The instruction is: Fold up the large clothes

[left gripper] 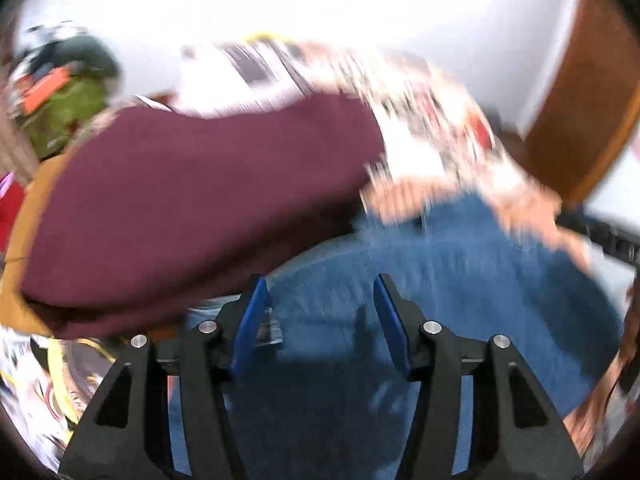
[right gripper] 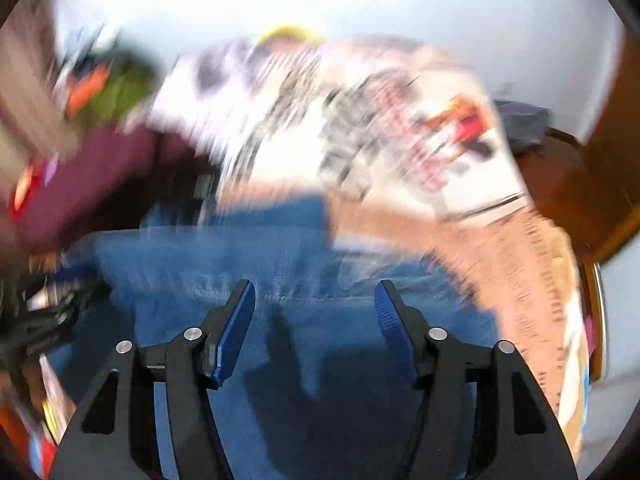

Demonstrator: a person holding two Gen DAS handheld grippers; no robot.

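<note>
A pair of blue jeans (left gripper: 460, 288) lies spread on the patterned bedding, right under both grippers; it fills the lower middle of the right wrist view (right gripper: 288, 280) too. My left gripper (left gripper: 320, 284) is open and empty just above the denim. My right gripper (right gripper: 316, 290) is open and empty above the denim as well. A folded maroon garment (left gripper: 192, 208) lies on an orange one (left gripper: 24, 216) to the left of the jeans; the maroon garment shows at the left of the right wrist view (right gripper: 84, 184). Both views are motion-blurred.
The bedding (right gripper: 400, 128) is white and peach with a busy print. A wooden headboard (left gripper: 580, 100) stands at the right. A green and orange bundle (left gripper: 64, 108) sits at the far left. A white wall is behind.
</note>
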